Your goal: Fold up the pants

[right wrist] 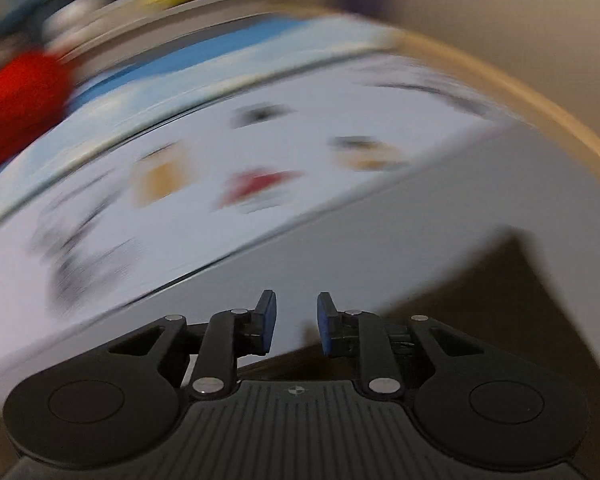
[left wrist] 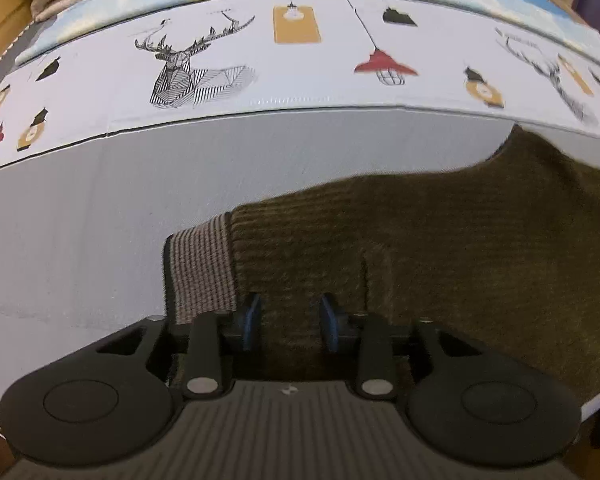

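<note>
The left wrist camera sits just behind the left tool [left wrist: 290, 322] and looks forward along its two fingers. It is very close to the brown pants [left wrist: 440, 248], low over the grey counter [left wrist: 80, 220]. It faces a white sheet with deer and lamp drawings [left wrist: 260, 64] farther back.

The right wrist camera sits just behind the right tool [right wrist: 297, 322] and looks forward the same way. Its view is tilted and very blurry. It is also low and close, with a dark corner of the pants [right wrist: 480, 304] under it.

Both views share the grey counter [right wrist: 340, 248], the drawing sheet [right wrist: 220, 168] and the pants.
</note>
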A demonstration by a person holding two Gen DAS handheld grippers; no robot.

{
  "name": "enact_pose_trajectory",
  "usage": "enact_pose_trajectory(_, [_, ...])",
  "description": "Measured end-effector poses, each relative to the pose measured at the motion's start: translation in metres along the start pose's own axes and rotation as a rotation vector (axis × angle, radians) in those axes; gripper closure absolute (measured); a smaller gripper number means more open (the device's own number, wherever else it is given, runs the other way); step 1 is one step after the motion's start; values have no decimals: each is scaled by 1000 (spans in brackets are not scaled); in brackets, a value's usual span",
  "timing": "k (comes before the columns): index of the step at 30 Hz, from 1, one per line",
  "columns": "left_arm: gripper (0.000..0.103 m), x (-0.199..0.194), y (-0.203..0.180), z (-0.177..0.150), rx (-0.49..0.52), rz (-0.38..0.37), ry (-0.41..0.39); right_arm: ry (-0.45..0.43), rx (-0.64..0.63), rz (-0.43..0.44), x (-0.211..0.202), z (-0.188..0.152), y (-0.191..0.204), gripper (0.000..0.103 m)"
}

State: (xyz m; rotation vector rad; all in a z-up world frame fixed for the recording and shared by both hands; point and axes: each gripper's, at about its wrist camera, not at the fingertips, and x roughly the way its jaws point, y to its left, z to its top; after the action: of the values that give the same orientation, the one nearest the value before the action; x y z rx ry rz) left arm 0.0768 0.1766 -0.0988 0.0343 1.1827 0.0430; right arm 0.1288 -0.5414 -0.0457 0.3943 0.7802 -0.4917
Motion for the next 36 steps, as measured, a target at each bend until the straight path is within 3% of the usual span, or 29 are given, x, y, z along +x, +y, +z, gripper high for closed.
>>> enact_pose_trajectory(3, [62,4,-4,2,6,17,10,0,150,-79,10,7,-50,77])
enact_pose_trajectory(6, [62,7,-6,4,15,27,11,33,226,-74,26,5,-72,70])
enact_pose_trajectory(8, [62,6,-7,2,17,30,10,40,239,-56,35,4,-74,64])
enact_pose_trajectory(11, [62,7,-5,-1,23,34,6,38,168,-83,44,6,-65,63])
enact_pose_trajectory(15, [62,7,-8,-1,29,38,6,65,142,-179,55,18,-59,96])
enact_pose_trajectory(19, [62,7,-8,0,27,33,5,33,366,-123,49,30,-80,97])
enact_pose_trajectory(23, [61,6,-7,-2,27,24,-1,36,451,-76,55,24,-93,96])
enact_pose_trajectory(27, [61,-2,0,-1,-10,-13,-29,16,445,-53,41,28,-92,87])
enact_pose_trajectory(30, [61,-16,3,3,-30,-55,-104,-46,384,-39,19,32,-91,80])
enact_pose_trajectory(33, [61,-29,1,9,-50,-109,-191,-73,343,29,-4,31,-93,79])
enact_pose_trajectory(36, [66,-22,3,17,-66,-63,-190,-84,287,58,-25,26,-94,79])
